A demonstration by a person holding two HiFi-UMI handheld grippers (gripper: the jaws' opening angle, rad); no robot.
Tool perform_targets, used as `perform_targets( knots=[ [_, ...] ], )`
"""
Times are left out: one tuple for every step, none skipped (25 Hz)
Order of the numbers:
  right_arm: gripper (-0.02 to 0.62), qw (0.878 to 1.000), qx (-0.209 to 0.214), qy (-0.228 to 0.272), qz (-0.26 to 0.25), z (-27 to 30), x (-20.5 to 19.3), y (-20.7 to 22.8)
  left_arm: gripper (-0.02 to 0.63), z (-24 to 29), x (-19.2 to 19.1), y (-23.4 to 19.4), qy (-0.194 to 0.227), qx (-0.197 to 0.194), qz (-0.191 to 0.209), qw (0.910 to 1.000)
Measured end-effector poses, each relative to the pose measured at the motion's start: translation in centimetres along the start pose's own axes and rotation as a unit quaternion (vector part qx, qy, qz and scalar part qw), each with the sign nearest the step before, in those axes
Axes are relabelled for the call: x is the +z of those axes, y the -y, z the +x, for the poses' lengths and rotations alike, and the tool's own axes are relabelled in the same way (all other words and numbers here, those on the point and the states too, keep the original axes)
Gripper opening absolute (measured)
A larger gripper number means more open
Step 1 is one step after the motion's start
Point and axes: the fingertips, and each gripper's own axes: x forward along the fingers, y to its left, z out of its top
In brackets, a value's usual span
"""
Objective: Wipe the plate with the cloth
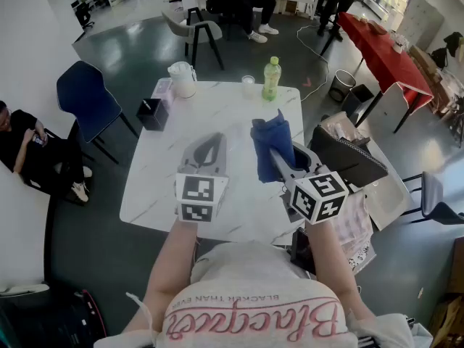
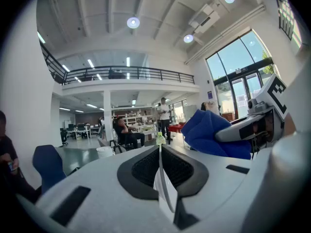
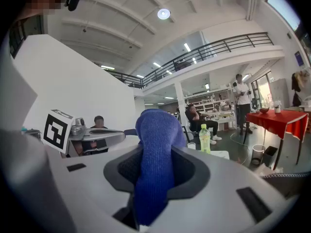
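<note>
My left gripper [image 1: 209, 149] hovers over the middle of the white marble table [image 1: 239, 114]. It is shut on a thin white plate [image 2: 163, 191], which stands edge-on between the jaws in the left gripper view; from the head view the plate is hard to make out. Just to its right, my right gripper [image 1: 273, 153] is shut on a blue cloth [image 1: 271, 141]. The cloth [image 3: 153, 164] bulges up out of the jaws in the right gripper view. Both grippers point nearly level, side by side, and the cloth [image 2: 213, 135] is a little apart from the plate.
At the table's far edge stand a green bottle [image 1: 271, 78], a small cup [image 1: 249, 85] and a white jug [image 1: 183, 80], with a black box [image 1: 152, 114] at the left edge. A blue chair [image 1: 87, 96] stands left, a chair with a bag [image 1: 348, 159] right. A person [image 1: 22, 147] sits at far left.
</note>
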Motion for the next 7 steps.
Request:
perform_targets(
  knots=[
    [0.115,1.000,-0.001,0.000,0.000,0.01,-0.01,0.03,0.015,-0.03,0.04,-0.01,0.001,0.001,0.001,1.0000],
    [0.115,1.000,-0.002,0.000,0.000,0.02,-0.04,0.03,0.015,-0.06,0.06,-0.01,0.001,0.001,0.001,1.0000],
    [0.115,1.000,-0.003,-0.001,0.000,0.02,-0.10,0.01,0.015,-0.11,0.10,0.01,0.001,0.001,0.000,1.0000],
    [0.115,1.000,-0.003,-0.002,-0.001,0.01,-0.18,-0.02,0.015,-0.16,0.14,0.04,0.001,0.000,-0.003,1.0000],
    [0.115,1.000,-0.004,-0.003,-0.001,-0.01,-0.27,-0.07,0.015,-0.21,0.17,0.06,0.001,-0.001,-0.005,1.0000],
    [0.115,1.000,-0.004,-0.004,-0.001,-0.02,-0.35,-0.13,0.015,-0.25,0.20,0.07,0.002,-0.002,-0.008,1.0000],
    [0.115,1.000,-0.004,-0.005,0.000,-0.04,-0.43,-0.18,0.015,-0.29,0.22,0.08,0.003,-0.003,-0.011,0.9999]
  ],
)
